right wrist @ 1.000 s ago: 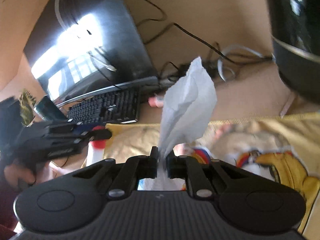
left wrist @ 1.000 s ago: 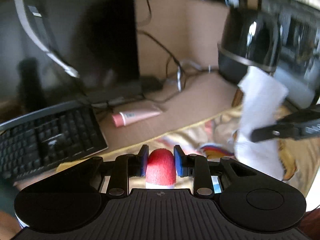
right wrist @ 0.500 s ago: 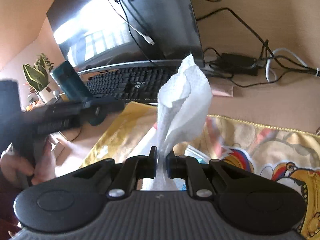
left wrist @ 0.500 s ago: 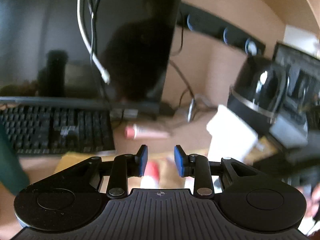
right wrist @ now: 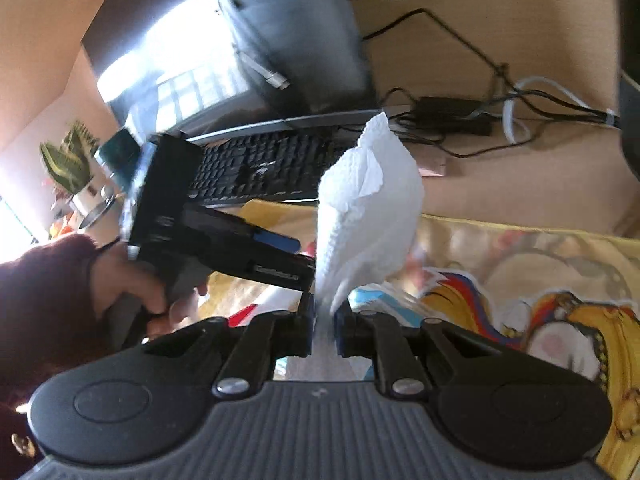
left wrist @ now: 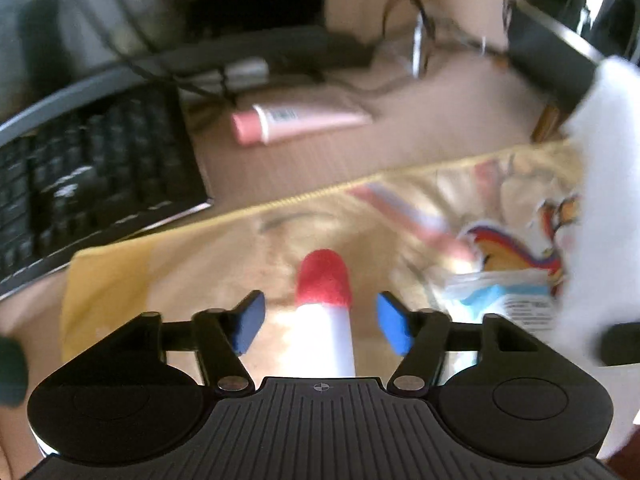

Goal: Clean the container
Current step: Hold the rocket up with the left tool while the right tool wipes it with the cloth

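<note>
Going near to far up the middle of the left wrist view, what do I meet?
Red-capped white container between the open left gripper → yellow printed cloth → bare desk → pink tube → monitor base.

Left hand-held gripper (left wrist: 320,324) spread; right hand-held gripper (right wrist: 323,320) clamped.

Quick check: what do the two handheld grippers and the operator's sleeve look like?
Both grippers are black plastic with ribbed bodies, round side caps and silver pivot screws. Left gripper has blue pads; right gripper shows black ones. Dark maroon sleeve at the left hand.
</note>
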`<state>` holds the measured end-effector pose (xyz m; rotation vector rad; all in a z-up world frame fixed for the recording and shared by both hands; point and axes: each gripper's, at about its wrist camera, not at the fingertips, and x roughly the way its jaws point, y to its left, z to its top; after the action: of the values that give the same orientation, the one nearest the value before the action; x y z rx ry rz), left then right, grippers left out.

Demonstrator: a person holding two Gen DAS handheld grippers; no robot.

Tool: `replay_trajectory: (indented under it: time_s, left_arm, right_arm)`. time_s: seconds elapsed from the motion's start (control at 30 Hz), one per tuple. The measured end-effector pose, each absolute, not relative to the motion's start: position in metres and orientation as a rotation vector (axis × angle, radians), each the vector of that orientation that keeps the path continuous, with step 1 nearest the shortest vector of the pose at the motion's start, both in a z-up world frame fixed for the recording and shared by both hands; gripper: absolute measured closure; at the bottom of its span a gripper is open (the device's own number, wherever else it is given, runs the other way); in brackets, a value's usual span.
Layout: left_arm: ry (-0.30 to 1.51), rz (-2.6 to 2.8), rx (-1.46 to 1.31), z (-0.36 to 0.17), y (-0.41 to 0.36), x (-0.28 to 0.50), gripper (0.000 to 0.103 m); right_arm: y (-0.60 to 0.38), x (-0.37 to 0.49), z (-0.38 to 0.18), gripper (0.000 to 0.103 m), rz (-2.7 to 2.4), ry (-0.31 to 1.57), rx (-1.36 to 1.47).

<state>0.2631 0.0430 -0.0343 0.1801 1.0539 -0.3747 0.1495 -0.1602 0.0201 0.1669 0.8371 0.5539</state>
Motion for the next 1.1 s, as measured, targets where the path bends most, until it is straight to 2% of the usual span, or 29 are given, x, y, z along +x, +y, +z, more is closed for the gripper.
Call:
replay_trajectory:
  time_s: [0.03, 0.17, 0.33, 0.43, 0.57, 0.73, 0.9, 1.1]
  left_arm:
    - [1.067, -0.385, 0.196, -0.036, 0.04, 0.266, 0.07]
    - [0.946, -0.41, 0.139, -0.001, 0.045, 0.266, 0.07]
    - [0.584, -0.351, 0.082, 0.048, 0.066, 0.206, 0.07]
    - [0.453, -0.316, 0.114, 0.035, 0.074, 0.161, 0.07]
    - [0.367, -0.274, 0.186, 0.011, 0.076, 0.119, 0.07]
    - [0.376, -0.286, 0.263, 0.001, 0.068, 0.089, 0.07]
    - [0.372, -0.302, 0.229, 0.01, 0.068, 0.087, 0.069]
    - [0.439, -0.29, 0.158, 0.012, 0.081, 0.106, 0.069]
  right_arm:
    - [-0.167, 0.148, 0.02, 0.089, 0.539, 0.835, 0.183]
    - [-0.187, 0.149, 0.019, 0.089, 0.476, 0.832, 0.237]
    - [-0.188, 0.152, 0.027, 0.089, 0.456, 0.794, 0.241]
    - [-0.177, 0.155, 0.029, 0.089, 0.463, 0.775, 0.194]
    - [-0.161, 0.164, 0.038, 0.089, 0.5, 0.767, 0.176]
    - [-0.149, 0.176, 0.069, 0.089, 0.713, 0.747, 0.416]
    - [-0.098, 0.175, 0.066, 0.089, 0.774, 0.772, 0.196]
    - [-0.113, 0.176, 0.034, 0.087, 0.606, 0.836, 0.106]
